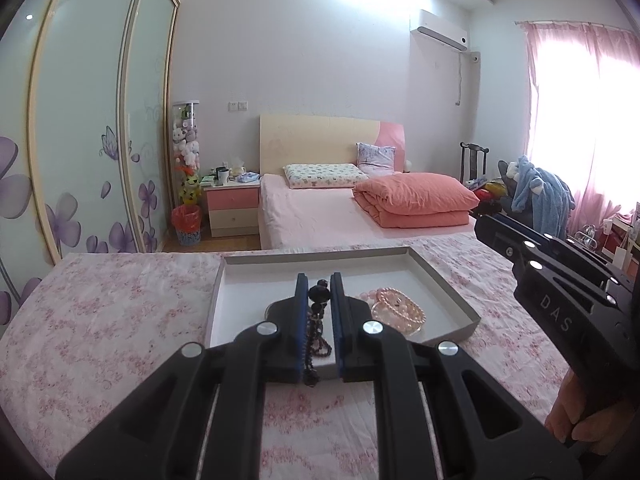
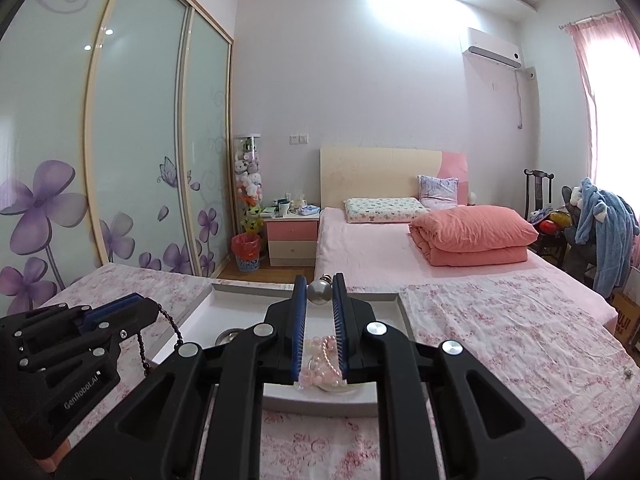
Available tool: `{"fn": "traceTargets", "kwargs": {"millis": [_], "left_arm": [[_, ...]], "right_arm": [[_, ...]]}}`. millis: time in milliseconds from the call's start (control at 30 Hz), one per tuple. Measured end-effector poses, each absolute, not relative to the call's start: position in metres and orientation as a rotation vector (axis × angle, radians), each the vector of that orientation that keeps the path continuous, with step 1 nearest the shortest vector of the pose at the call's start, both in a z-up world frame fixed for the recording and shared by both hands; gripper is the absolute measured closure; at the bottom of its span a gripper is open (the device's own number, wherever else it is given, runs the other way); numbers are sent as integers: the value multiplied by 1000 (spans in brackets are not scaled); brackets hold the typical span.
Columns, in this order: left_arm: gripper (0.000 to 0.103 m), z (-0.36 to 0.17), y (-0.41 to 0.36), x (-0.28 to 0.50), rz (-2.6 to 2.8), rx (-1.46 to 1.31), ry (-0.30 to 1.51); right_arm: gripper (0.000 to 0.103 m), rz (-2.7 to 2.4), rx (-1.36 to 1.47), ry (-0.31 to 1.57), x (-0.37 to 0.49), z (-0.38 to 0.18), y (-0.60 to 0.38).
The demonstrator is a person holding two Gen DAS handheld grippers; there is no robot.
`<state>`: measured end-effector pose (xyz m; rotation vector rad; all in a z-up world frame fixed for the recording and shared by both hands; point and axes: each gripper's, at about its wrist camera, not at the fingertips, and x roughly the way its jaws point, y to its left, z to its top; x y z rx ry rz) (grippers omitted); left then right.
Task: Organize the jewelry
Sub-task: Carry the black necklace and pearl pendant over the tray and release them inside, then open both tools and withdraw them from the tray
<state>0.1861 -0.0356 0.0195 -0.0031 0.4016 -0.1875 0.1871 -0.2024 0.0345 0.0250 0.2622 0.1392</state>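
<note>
Your left gripper (image 1: 319, 292) pinches the dark bead strand (image 1: 316, 332) | right gripper (image 2: 319, 292) clamps a silver ball (image 2: 319, 293) | risk: dangling beads snag the tray (image 1: 448, 280) rim

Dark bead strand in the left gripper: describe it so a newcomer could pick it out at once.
On the floral pink cloth lies a shallow white tray. Above its near edge the left gripper is shut on a dark bead strand that hangs below. Unlike the pink pearl bracelets lying in the tray, it is nearly black and lifted.
</note>
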Motion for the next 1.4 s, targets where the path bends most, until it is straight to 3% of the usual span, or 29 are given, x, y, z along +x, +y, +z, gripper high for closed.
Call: {"fn": "traceTargets", "kwargs": {"millis": [533, 1100, 1200, 1267, 1400], "left_arm": [[91, -11, -41, 264, -186, -9, 479], [91, -41, -38, 297, -194, -25, 568], [88, -41, -35, 297, -188, -35, 571], [80, -40, -34, 296, -182, -45, 571], [76, -36, -26, 297, -168, -70, 569]], "right_arm": [[89, 170, 61, 407, 262, 2, -196], [87, 219, 128, 575, 294, -25, -197], [75, 212, 130, 571, 293, -24, -198], [74, 211, 133, 570, 292, -23, -199], [74, 202, 151, 567, 291, -20, -204]]}}
